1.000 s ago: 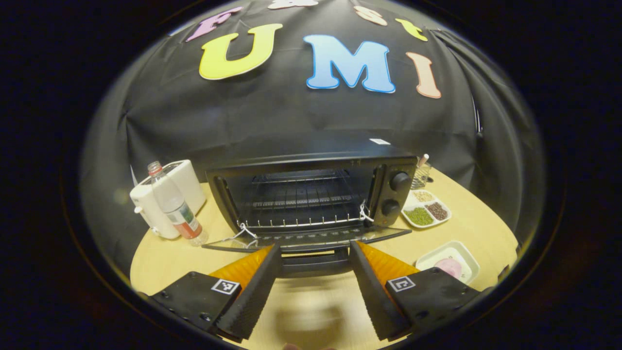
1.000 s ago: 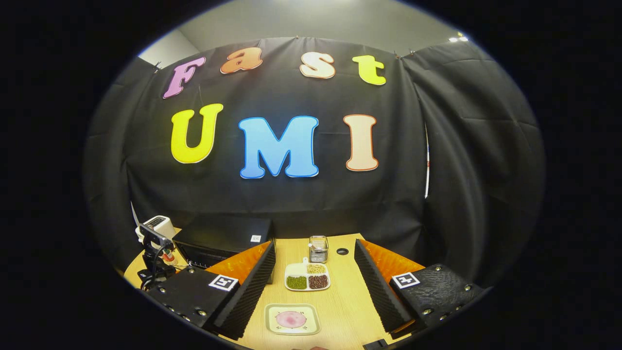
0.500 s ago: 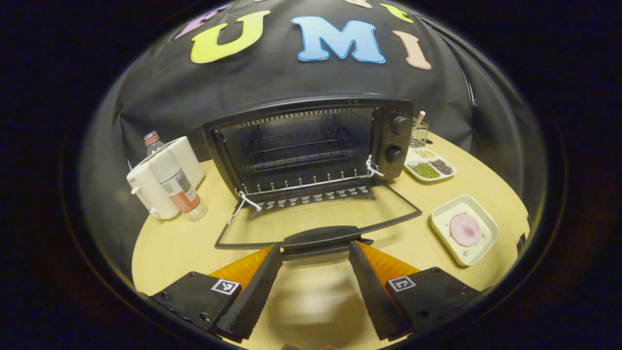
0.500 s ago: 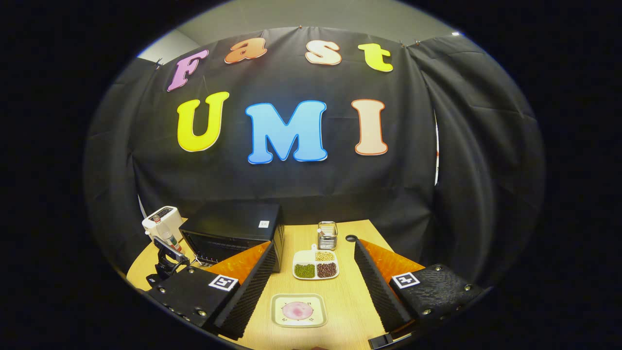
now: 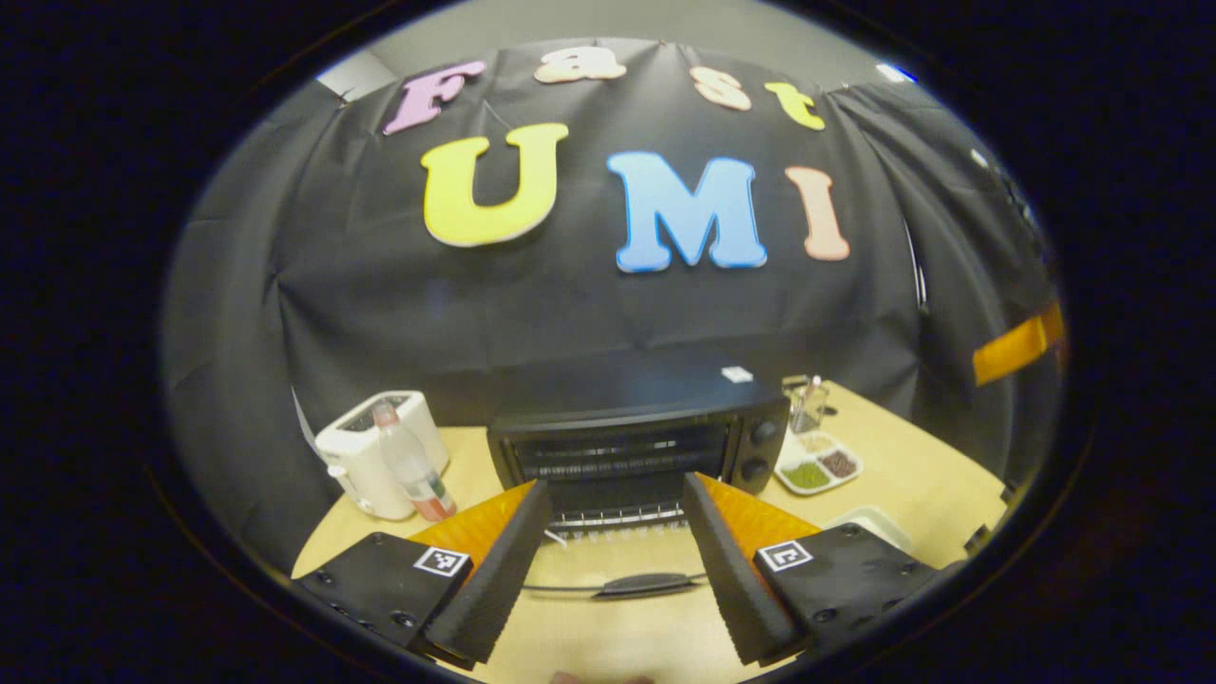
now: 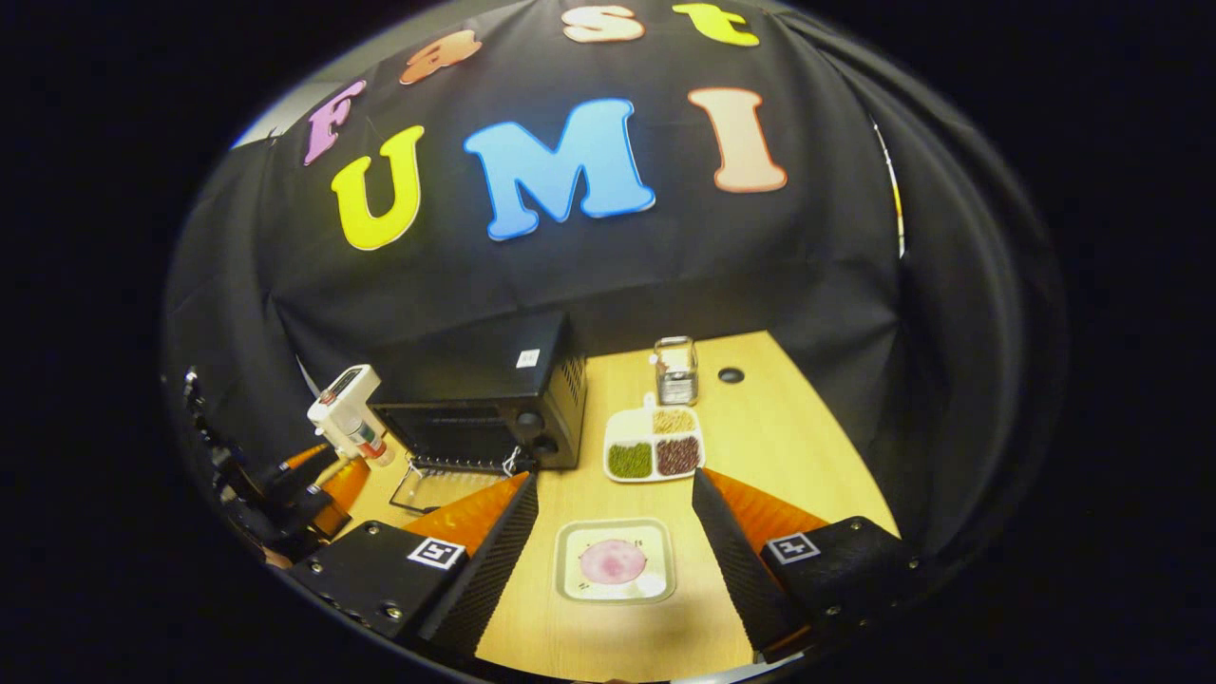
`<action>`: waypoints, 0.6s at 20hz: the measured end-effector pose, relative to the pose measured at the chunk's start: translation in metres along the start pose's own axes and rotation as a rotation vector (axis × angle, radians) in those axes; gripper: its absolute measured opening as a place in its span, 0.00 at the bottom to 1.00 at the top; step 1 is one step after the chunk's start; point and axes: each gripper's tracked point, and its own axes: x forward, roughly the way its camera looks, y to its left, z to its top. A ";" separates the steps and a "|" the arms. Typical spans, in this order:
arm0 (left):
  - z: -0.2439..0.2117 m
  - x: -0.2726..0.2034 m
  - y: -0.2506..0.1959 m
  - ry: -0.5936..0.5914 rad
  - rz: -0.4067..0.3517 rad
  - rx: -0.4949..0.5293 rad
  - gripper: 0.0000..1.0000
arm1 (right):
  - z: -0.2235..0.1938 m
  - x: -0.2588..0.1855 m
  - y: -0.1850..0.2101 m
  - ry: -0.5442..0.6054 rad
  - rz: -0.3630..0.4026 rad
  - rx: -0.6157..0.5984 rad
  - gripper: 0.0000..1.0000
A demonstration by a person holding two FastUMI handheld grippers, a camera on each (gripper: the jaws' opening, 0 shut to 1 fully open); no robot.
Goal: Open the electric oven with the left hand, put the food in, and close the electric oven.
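At the far left of the table (image 6: 760, 446), in the right gripper view, a white appliance (image 6: 334, 404) and a bottle (image 6: 366, 437) are stood beside the oven, out of the path of the door. The electric oven (image 6: 494, 399) is set at the far left-centre with its door (image 6: 442, 486) folded down flat toward the near edge, so the cavity is left open for loading. In the left gripper view the rack (image 5: 617, 518) is seen at the mouth, and the door handle (image 5: 651, 582) lies low between the fingers of the left gripper (image 5: 605, 560), which is held wide, clear of the handle and gripping nothing; it is judged to be kept back to leave room for the other hand.

Right of the oven, a divided dish (image 6: 655, 445) of beans and a small jar (image 6: 674, 370) are placed toward the far side, apart from the work. Nearer, the food (image 6: 613, 560), a pink round slice, rests on a square plate (image 6: 570, 584) directly between the fingers of the right gripper (image 6: 613, 570). That gripper is spread wide above and around the plate without contact visible, apparently lined up so the plate can be taken. Opening is judged done; loading and closing remain.
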 end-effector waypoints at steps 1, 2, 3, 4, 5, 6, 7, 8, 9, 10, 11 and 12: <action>0.024 -0.013 0.005 -0.058 0.013 -0.009 0.99 | -0.013 0.009 -0.006 0.054 0.010 0.021 0.99; 0.045 -0.024 0.009 -0.113 0.026 -0.018 0.98 | -0.026 0.018 -0.015 0.106 0.010 0.034 0.99; 0.062 -0.035 0.013 -0.153 0.032 -0.022 0.95 | -0.038 0.028 -0.025 0.151 0.003 0.044 1.00; 0.077 -0.046 0.017 -0.183 0.037 -0.022 0.98 | -0.049 0.037 -0.032 0.192 0.003 0.048 0.99; 0.087 -0.057 0.022 -0.207 0.043 -0.016 0.98 | -0.060 0.047 -0.038 0.240 -0.002 0.054 1.00; 0.097 -0.067 0.025 -0.225 0.049 -0.008 0.99 | -0.071 0.058 -0.044 0.286 -0.006 0.059 1.00; 0.108 -0.076 0.027 -0.244 0.055 -0.001 0.99 | -0.082 0.066 -0.052 0.328 -0.013 0.065 1.00; 0.119 -0.083 0.030 -0.262 0.062 0.003 0.95 | -0.095 0.070 -0.061 0.376 -0.026 0.067 1.00; 0.125 -0.093 0.034 -0.275 0.071 0.006 0.94 | -0.105 0.076 -0.067 0.411 -0.033 0.074 1.00; 0.130 -0.099 0.037 -0.287 0.080 0.012 0.99 | -0.114 0.083 -0.072 0.444 -0.040 0.079 1.00; 0.129 -0.102 0.042 -0.291 0.092 0.017 0.98 | -0.125 0.091 -0.075 0.476 -0.046 0.077 1.00; 0.124 -0.104 0.044 -0.284 0.101 0.020 0.98 | -0.133 0.096 -0.076 0.506 -0.038 0.090 1.00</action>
